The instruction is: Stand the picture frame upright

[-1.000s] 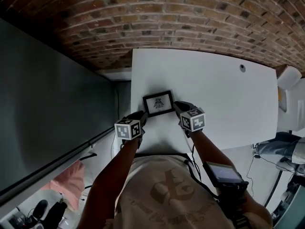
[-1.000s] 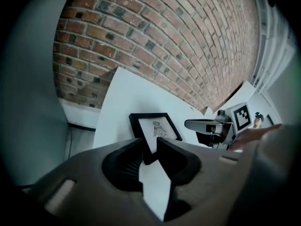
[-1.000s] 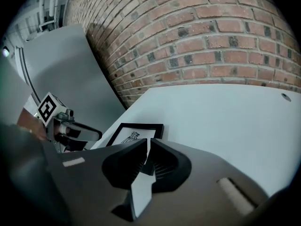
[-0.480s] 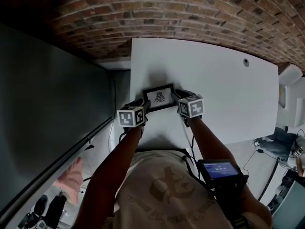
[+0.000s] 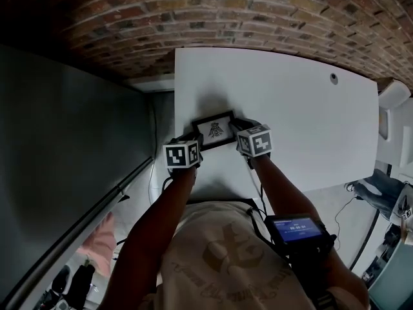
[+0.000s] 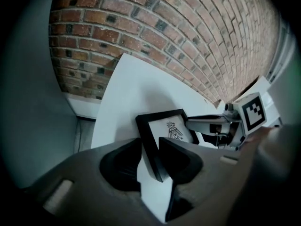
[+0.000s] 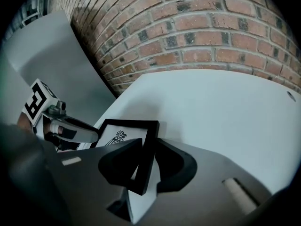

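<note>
The picture frame (image 5: pixel 214 129) stands on its lower edge on the white table (image 5: pixel 290 108), close to the table's left edge and nearer your side than the side along the brick wall (image 5: pixel 258 11). It leans back a little, so its black border and the white print with a small dark figure face up at you. Your left gripper (image 6: pixel 149 147) has the frame's left side between its jaws, and your right gripper (image 7: pixel 148 147) has the right side between its jaws. Both pairs of jaws have just been closing a little around those sides, yet both stand released, bracketing the border without clamping it.
</note>
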A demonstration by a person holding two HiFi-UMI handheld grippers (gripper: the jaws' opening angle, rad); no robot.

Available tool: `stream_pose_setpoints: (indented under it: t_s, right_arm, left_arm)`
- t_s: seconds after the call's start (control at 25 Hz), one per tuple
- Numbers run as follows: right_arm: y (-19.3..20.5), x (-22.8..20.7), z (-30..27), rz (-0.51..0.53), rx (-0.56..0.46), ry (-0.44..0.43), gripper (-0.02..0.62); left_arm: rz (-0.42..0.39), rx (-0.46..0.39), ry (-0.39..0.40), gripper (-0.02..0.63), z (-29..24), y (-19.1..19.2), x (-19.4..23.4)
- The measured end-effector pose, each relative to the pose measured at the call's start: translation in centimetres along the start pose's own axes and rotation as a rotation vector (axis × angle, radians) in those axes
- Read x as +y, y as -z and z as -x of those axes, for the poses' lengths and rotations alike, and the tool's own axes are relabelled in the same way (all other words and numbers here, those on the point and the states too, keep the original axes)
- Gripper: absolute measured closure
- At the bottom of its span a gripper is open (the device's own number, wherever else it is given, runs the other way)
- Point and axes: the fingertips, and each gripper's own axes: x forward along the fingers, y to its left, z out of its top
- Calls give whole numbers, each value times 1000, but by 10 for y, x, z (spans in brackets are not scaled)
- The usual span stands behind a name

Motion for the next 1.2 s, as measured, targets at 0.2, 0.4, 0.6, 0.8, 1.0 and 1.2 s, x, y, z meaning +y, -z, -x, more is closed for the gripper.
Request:
stream_pose_setpoints:
  t_s: [0.2,0.4,0.6,0.8,1.0,1.2]
  right_arm:
    - [-1,4,3,1,-27,18,502]
    - [-9,7,11,9,-82,15,502]
    - [-21,4,19,0,-142,4,506]
    - [-44,2,25,3,-203,3,505]
    - [-72,-4,25,4,-266,5,505]
    - [-102,-9,16,7,-312,18,503]
  left_arm:
    - [-5,20,-16,497,-1,0,2]
    - [-13,8,-14,504,3,-3,-1]
    - [-68,-53,-23,514,7,-24,-5]
    - [-137,-108,-33,515,11,-53,-6]
    - [-154,-210,44,517,-4,-79,-1]
    - [-204,-265,47,518,-8,-117,8]
